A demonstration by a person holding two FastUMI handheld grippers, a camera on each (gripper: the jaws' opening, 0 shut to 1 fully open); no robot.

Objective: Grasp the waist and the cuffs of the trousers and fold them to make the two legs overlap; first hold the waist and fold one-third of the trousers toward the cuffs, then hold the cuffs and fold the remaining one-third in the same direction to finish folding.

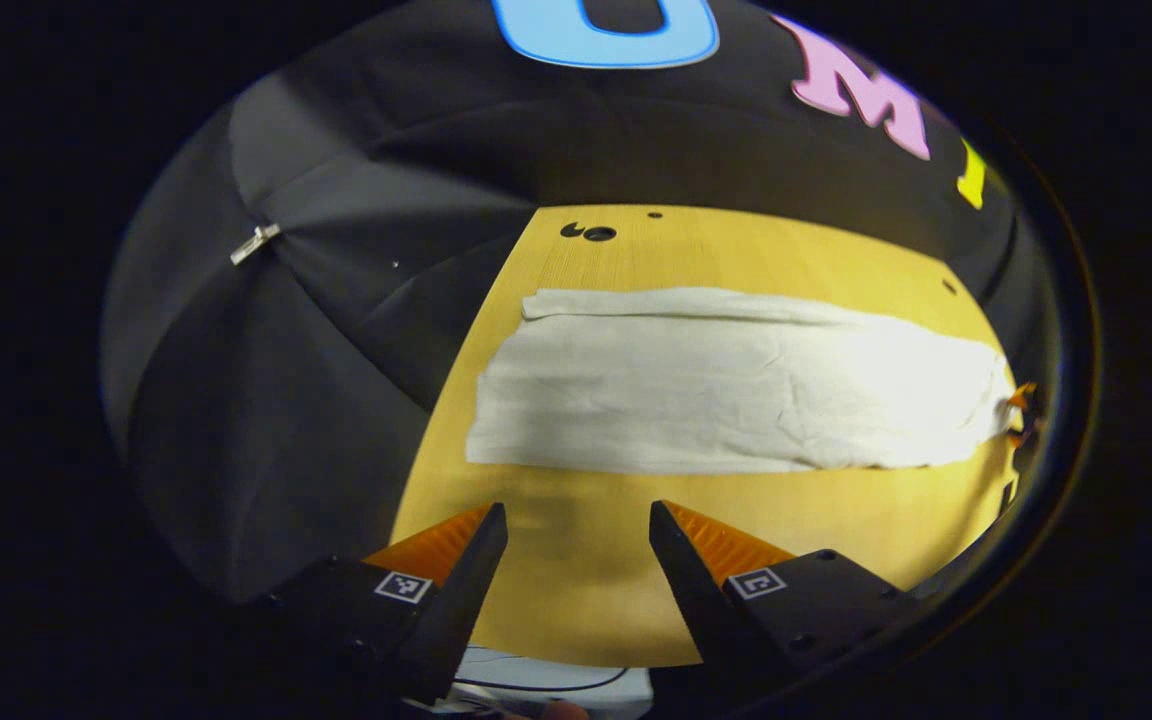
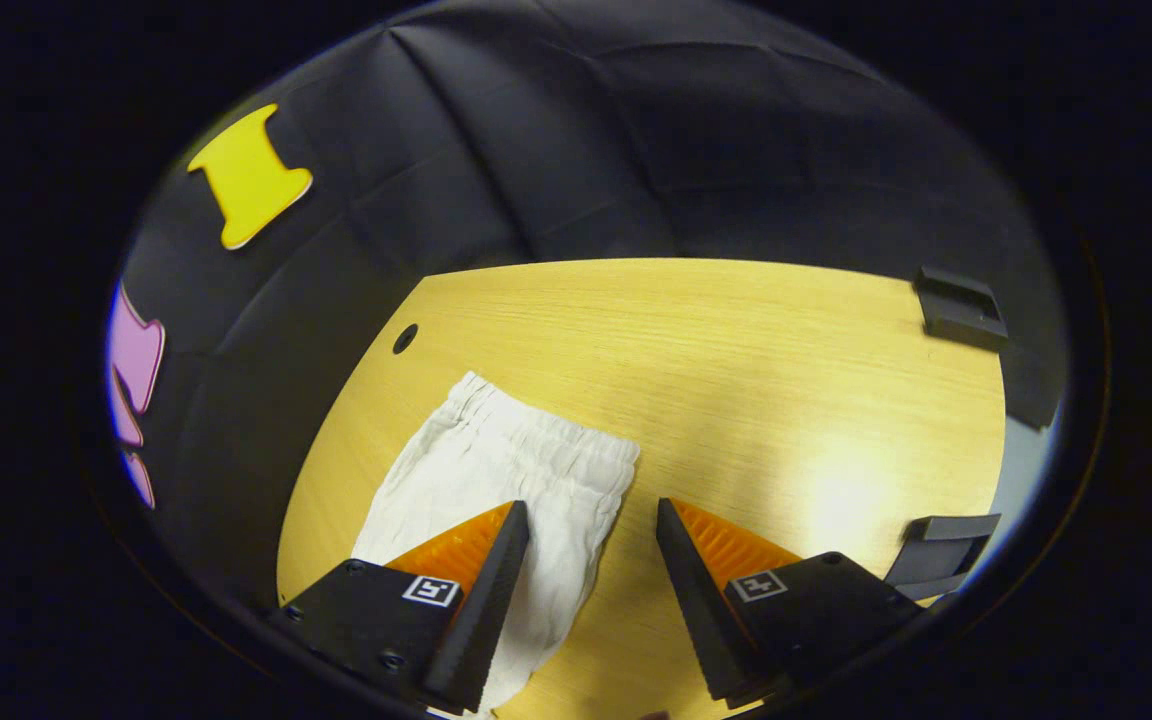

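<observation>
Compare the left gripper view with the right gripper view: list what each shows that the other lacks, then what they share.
Left gripper view: the trousers full length, legs overlapped, and a metal clip on the cloth wall. Right gripper view: the gathered waistband close up, and black brackets at the table's edge. Shared: white trousers on the wooden table; left gripper and right gripper open, holding nothing.

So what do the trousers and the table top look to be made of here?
The trousers look like a light woven cloth, perhaps cotton or linen: matte, off-white, finely creased, with a gathered waist. The table looks like pale wood or a wood-look laminate: fine straight grain lines and a soft sheen where the light falls.
</observation>
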